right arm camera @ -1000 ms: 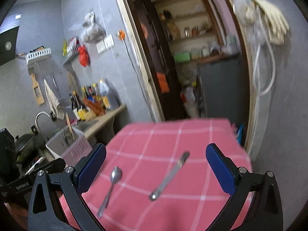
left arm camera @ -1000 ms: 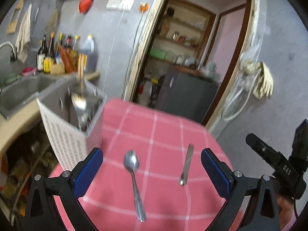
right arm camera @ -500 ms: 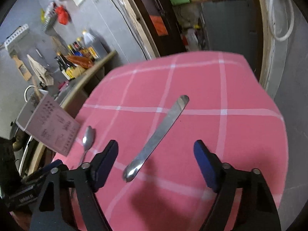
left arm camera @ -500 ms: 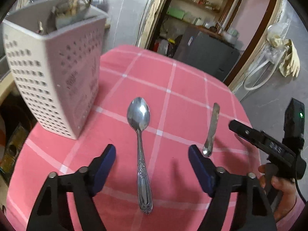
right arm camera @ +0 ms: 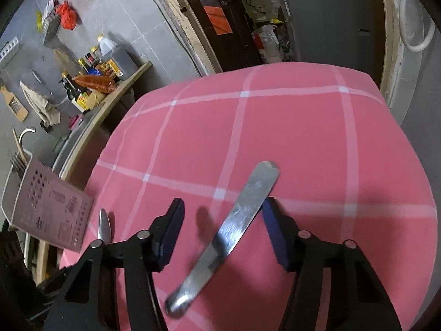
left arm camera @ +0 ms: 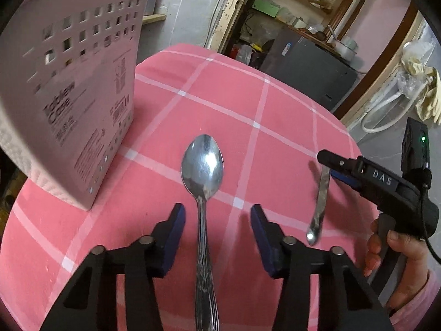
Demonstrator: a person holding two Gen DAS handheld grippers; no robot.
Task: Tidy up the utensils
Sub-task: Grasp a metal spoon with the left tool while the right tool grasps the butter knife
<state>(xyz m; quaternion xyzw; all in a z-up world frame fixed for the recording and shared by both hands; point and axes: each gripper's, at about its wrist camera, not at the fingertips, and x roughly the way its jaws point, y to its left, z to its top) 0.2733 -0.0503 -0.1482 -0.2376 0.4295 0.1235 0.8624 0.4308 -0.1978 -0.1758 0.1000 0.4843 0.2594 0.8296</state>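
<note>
Left wrist view: we see the spoon (left arm camera: 202, 165) lying flat on the pink checked cloth (left arm camera: 275, 104), its handle between our left gripper (left arm camera: 217, 231) pads, jaws closing, not touching yet. Our right gripper (right arm camera: 222, 229) tilts down over the knife (right arm camera: 234, 220), jaws closing, one pad seemingly at the blade. The white utensil basket (left arm camera: 69, 96) stands left of the spoon. Both grippers have dropped closer and narrowed since a second ago.

One spoon (left arm camera: 202, 165), one knife (right arm camera: 234, 226), one caddy (left arm camera: 69, 96) (perforated), two tongs (left arm camera: 217, 237) (right arm camera: 223, 234).
</note>
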